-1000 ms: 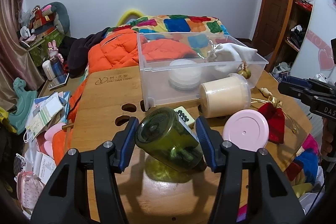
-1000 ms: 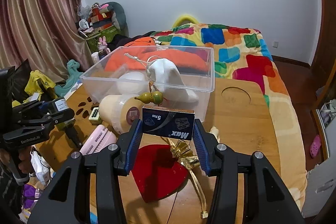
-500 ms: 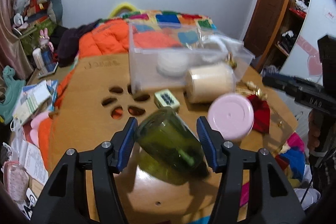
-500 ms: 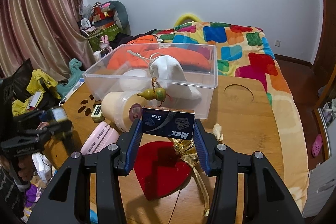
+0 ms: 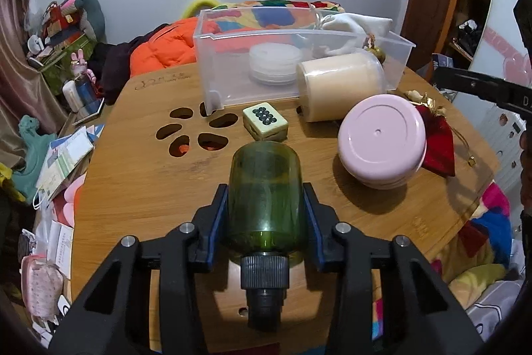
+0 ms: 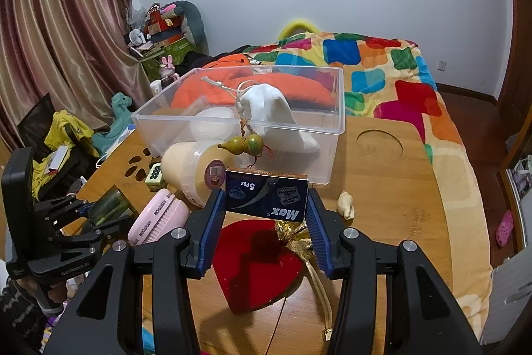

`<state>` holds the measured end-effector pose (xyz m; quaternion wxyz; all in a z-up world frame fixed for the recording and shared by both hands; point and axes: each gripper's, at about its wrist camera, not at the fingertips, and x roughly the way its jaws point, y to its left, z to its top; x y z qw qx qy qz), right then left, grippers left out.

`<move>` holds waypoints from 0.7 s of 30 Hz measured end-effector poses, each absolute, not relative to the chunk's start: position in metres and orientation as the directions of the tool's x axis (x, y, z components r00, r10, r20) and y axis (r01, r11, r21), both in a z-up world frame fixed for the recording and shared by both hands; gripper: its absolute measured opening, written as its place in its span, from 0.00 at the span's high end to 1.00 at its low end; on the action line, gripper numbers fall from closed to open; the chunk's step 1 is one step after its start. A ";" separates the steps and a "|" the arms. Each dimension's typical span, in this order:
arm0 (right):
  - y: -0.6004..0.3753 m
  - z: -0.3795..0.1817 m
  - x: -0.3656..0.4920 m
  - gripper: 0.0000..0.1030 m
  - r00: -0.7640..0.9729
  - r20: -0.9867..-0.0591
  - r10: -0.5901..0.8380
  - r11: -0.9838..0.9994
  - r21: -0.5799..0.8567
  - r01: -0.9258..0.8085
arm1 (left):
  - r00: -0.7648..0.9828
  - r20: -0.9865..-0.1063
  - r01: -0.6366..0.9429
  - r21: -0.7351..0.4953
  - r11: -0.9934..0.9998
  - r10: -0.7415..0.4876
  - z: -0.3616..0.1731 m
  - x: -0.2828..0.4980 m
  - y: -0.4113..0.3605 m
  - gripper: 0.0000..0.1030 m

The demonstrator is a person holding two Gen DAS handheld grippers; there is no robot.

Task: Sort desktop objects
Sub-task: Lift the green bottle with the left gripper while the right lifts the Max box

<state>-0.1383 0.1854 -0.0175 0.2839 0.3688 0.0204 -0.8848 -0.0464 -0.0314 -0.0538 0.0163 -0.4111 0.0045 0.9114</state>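
My left gripper (image 5: 266,205) is shut on a green bottle (image 5: 266,192), held above the wooden table (image 5: 139,182), black cap toward the camera. It also shows in the right wrist view (image 6: 109,205). My right gripper (image 6: 266,205) is shut on a dark blue Max box (image 6: 266,199) above a red pouch (image 6: 259,265). A clear plastic bin (image 5: 299,55) stands at the back, holding a white round container (image 5: 274,62) and a white cloth bag (image 6: 276,112).
A cream jar (image 5: 339,85) lies on its side by the bin. A pink round case (image 5: 382,138), a mahjong tile (image 5: 265,121), a small gourd charm (image 6: 246,143) and a pale pebble-like piece (image 6: 345,205) lie on the table. Paw-shaped holes (image 5: 196,135) pierce the tabletop.
My left gripper has pulled back and risen with the green bottle, which now points straight ahead rather than tilted. The right gripper has held nearly still with the box.
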 end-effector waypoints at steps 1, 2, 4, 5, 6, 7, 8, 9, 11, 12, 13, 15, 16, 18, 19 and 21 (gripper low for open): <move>0.185 -0.017 -0.138 0.57 -0.567 -0.663 -0.489 -0.837 0.174 0.519 | -0.667 -0.745 -0.031 -0.004 -1.000 0.024 -0.051 -0.046 -0.032 0.60; 0.185 -0.016 -0.138 0.57 -0.568 -0.660 -0.491 -0.836 0.172 0.521 | -0.672 -0.740 -0.030 -0.005 -1.000 0.024 -0.049 -0.046 -0.033 0.60; 0.184 -0.011 -0.136 0.57 -0.576 -0.652 -0.492 -0.834 0.163 0.527 | -0.688 -0.725 -0.027 -0.011 -1.000 0.027 -0.039 -0.046 -0.034 0.60; 0.184 -0.009 -0.137 0.57 -0.580 -0.649 -0.492 -0.833 0.158 0.530 | -0.695 -0.719 -0.027 -0.014 -1.000 0.029 -0.035 -0.047 -0.036 0.60; 0.183 -0.005 -0.136 0.57 -0.587 -0.642 -0.493 -0.832 0.151 0.533 | -0.705 -0.708 -0.026 -0.018 -1.000 0.031 -0.028 -0.049 -0.036 0.60; 0.183 -0.003 -0.136 0.57 -0.591 -0.638 -0.494 -0.832 0.148 0.535 | -0.711 -0.702 -0.027 -0.023 -0.999 0.035 -0.023 -0.052 -0.038 0.60; 0.183 0.002 -0.136 0.57 -0.598 -0.631 -0.495 -0.830 0.141 0.539 | -0.718 -0.695 -0.026 -0.027 -0.999 0.038 -0.019 -0.055 -0.040 0.60; 0.182 0.005 -0.137 0.57 -0.602 -0.625 -0.497 -0.829 0.136 0.542 | -0.726 -0.687 -0.028 -0.031 -0.999 0.041 -0.013 -0.057 -0.041 0.60; 0.181 0.011 -0.137 0.57 -0.611 -0.615 -0.498 -0.828 0.126 0.547 | -0.739 -0.672 -0.032 -0.039 -0.999 0.050 -0.003 -0.063 -0.043 0.60; 0.181 0.014 -0.138 0.57 -0.615 -0.611 -0.498 -0.827 0.122 0.549 | -0.743 -0.667 -0.036 -0.046 -0.998 0.058 0.002 -0.067 -0.044 0.60; 0.180 0.016 -0.138 0.57 -0.618 -0.607 -0.499 -0.826 0.117 0.552 | -0.745 -0.663 -0.045 -0.059 -0.997 0.073 0.007 -0.070 -0.045 0.60; 0.179 0.022 -0.141 0.57 -0.626 -0.599 -0.500 -0.825 0.108 0.555 | -0.742 -0.663 -0.059 -0.086 -0.994 0.102 0.012 -0.078 -0.046 0.60; 0.178 0.024 -0.142 0.57 -0.628 -0.596 -0.501 -0.823 0.105 0.558 | -0.738 -0.665 -0.068 -0.099 -0.993 0.117 0.015 -0.082 -0.047 0.60; 0.177 0.027 -0.143 0.57 -0.631 -0.591 -0.503 -0.821 0.099 0.562 | -0.737 -0.665 -0.073 -0.101 -0.992 0.122 0.020 -0.089 -0.046 0.60; 0.176 0.029 -0.144 0.57 -0.633 -0.588 -0.503 -0.821 0.096 0.563 | -0.738 -0.664 -0.073 -0.094 -0.993 0.117 0.023 -0.093 -0.045 0.60; 0.174 0.032 -0.148 0.57 -0.635 -0.584 -0.506 -0.819 0.092 0.567 | -0.740 -0.662 -0.078 -0.089 -0.993 0.118 0.028 -0.102 -0.044 0.60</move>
